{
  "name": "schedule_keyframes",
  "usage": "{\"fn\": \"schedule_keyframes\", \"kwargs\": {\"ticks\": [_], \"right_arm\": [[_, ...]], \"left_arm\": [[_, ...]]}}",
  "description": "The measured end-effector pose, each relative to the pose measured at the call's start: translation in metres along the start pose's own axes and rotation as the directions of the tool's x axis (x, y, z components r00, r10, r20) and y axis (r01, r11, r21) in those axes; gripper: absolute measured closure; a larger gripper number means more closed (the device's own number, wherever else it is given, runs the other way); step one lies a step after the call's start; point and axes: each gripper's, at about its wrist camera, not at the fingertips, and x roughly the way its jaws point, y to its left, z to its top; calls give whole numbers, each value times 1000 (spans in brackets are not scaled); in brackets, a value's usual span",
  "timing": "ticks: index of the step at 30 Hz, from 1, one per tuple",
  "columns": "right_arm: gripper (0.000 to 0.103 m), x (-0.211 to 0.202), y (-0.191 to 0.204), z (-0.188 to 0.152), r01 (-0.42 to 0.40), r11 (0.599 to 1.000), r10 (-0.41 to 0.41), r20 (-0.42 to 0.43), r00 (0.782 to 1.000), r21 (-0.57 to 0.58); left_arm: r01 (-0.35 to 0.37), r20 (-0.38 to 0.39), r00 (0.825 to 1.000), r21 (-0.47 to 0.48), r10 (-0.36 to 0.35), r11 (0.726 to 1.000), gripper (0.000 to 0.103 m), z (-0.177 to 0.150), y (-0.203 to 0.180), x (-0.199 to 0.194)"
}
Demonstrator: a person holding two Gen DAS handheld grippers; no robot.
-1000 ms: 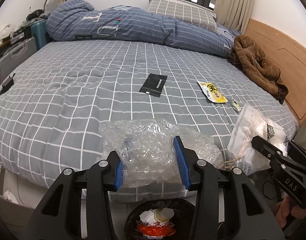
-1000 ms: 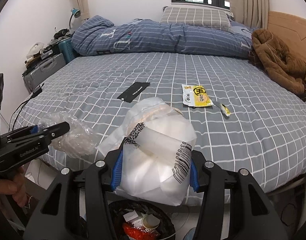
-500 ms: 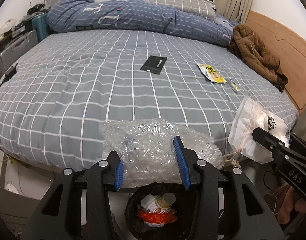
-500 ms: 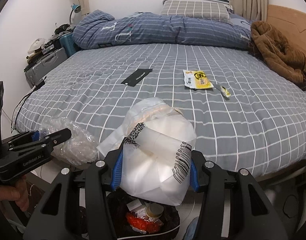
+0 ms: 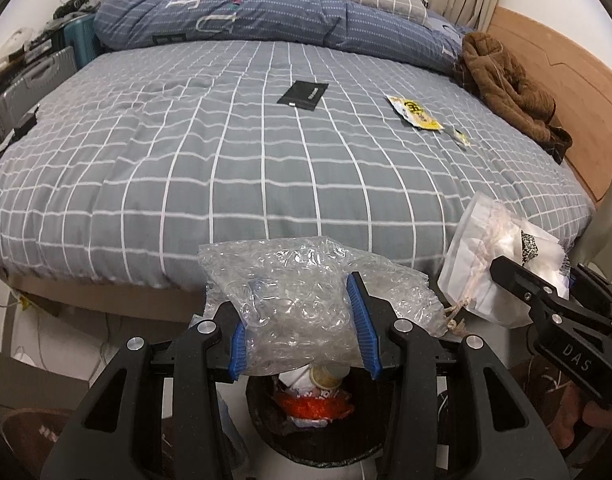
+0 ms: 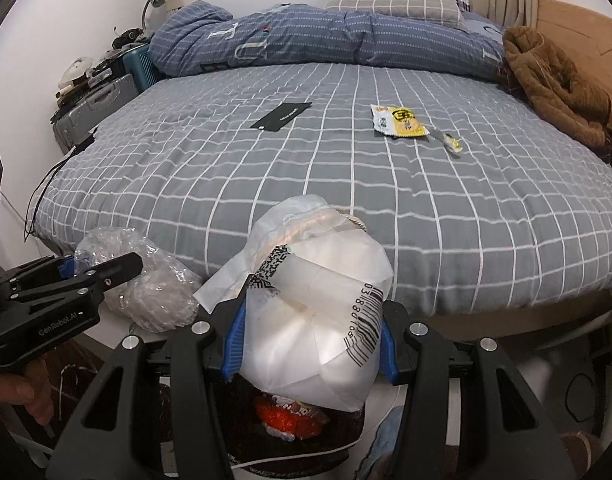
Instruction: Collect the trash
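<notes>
Bubble wrap (image 5: 302, 312) is clamped in the left tongs (image 5: 304, 334) over the black trash bin (image 5: 318, 436). White plastic bag (image 6: 318, 320), barcode reading "0318801", is clamped in the right tongs (image 6: 308, 338). Bin holds a red wrapper (image 5: 314, 406) and a cup (image 5: 330, 374). Tong bodies read "GenRobot.AI" and "DAS".

Trash bin (image 5: 318, 436) on floor in front of bed (image 5: 266, 168) edge, directly below both held items: bubble wrap (image 5: 302, 312) left, plastic bag (image 6: 318, 320) right. On bed: flat packet (image 5: 303, 94) mid, snack wrapper (image 5: 415, 112) right of it, jacket (image 5: 506, 88) far right, duvet (image 5: 266, 20) behind
</notes>
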Motion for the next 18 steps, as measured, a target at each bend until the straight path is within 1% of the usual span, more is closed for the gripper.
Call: {"fn": "schedule_keyframes", "kwargs": {"ticks": [6, 9, 12, 15, 18], "right_arm": [[54, -4, 6, -20, -1, 1000, 1, -33, 999, -3], [54, -4, 9, -28, 16, 1000, -17, -42, 999, -21], [54, -2, 8, -38, 15, 1000, -16, -66, 998, -16], [54, 5, 11, -47, 22, 999, -25, -89, 996, -36], [54, 16, 10, -54, 21, 999, -25, -115, 993, -37]], "left_arm": [[5, -33, 999, 1, -5, 1000, 60, -20, -3, -2], [4, -50, 999, 0, -4, 1000, 60, -30, -2, -2], [2, -69, 998, -4, -3, 1000, 60, -39, 0, 0], [-6, -93, 996, 8, 6, 1000, 60, -46, 2, 12], [-2, -126, 992, -4, 2, 1000, 60, -53, 8, 26]]}}
